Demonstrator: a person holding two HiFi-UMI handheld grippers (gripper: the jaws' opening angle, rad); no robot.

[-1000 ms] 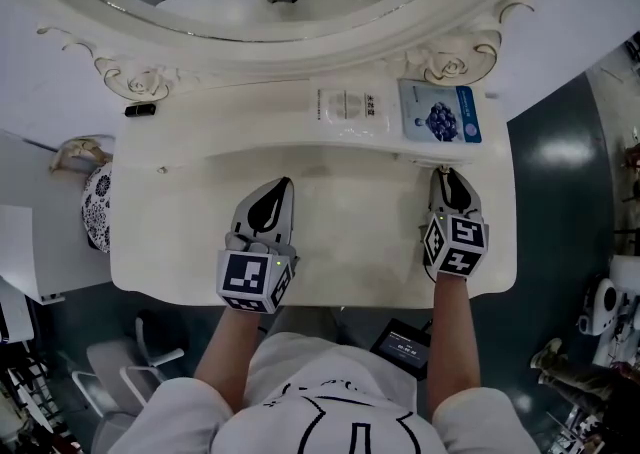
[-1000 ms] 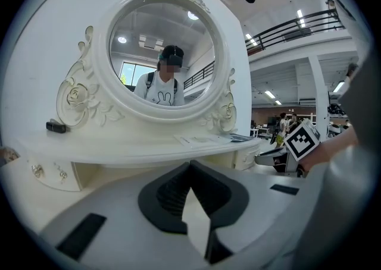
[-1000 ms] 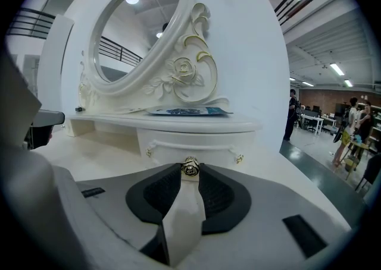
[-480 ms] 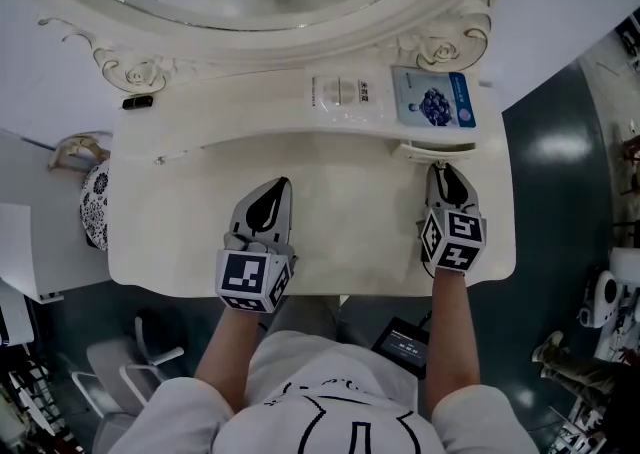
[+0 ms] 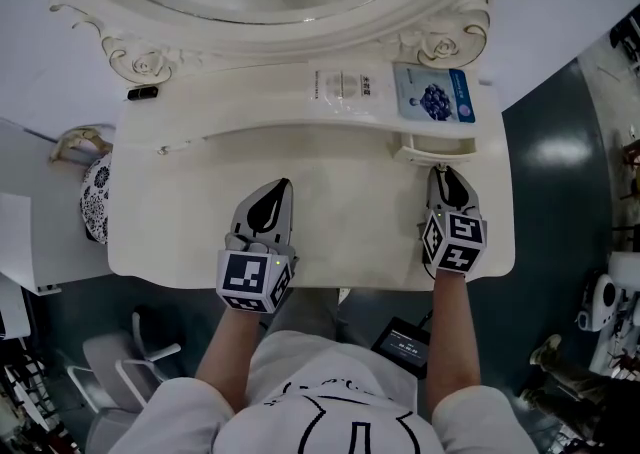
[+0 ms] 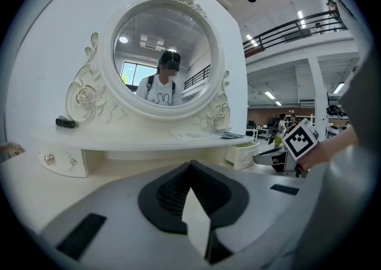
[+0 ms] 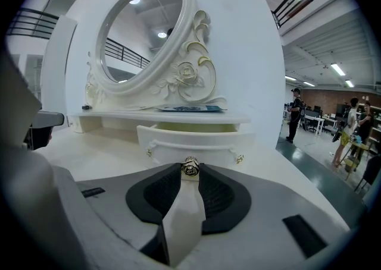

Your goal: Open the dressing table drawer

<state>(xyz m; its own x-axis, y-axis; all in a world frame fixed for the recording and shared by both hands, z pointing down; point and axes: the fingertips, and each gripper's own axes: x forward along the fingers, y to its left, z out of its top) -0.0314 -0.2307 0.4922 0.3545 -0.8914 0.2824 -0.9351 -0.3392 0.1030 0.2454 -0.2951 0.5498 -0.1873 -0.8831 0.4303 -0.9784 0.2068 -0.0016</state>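
While my right gripper (image 5: 444,172) grasps its knob (image 7: 190,168), the drawer (image 5: 437,151) juts from under the shelf (image 5: 230,110). A blue packet (image 5: 434,94) lies just above the drawer, with a white packet (image 5: 347,87) beside it. Well left of the drawer, my left gripper (image 5: 282,184) rests clenched and empty. The drawer stands farther out than a second ago.

My head view is bright, even and sharp. The white counter (image 5: 330,232) nearly washes out, with only soft shadow along its back. Right of the counter, overhead light glares off the dark floor (image 5: 560,152). Both gripper views bow strongly and darken to black at their corners.
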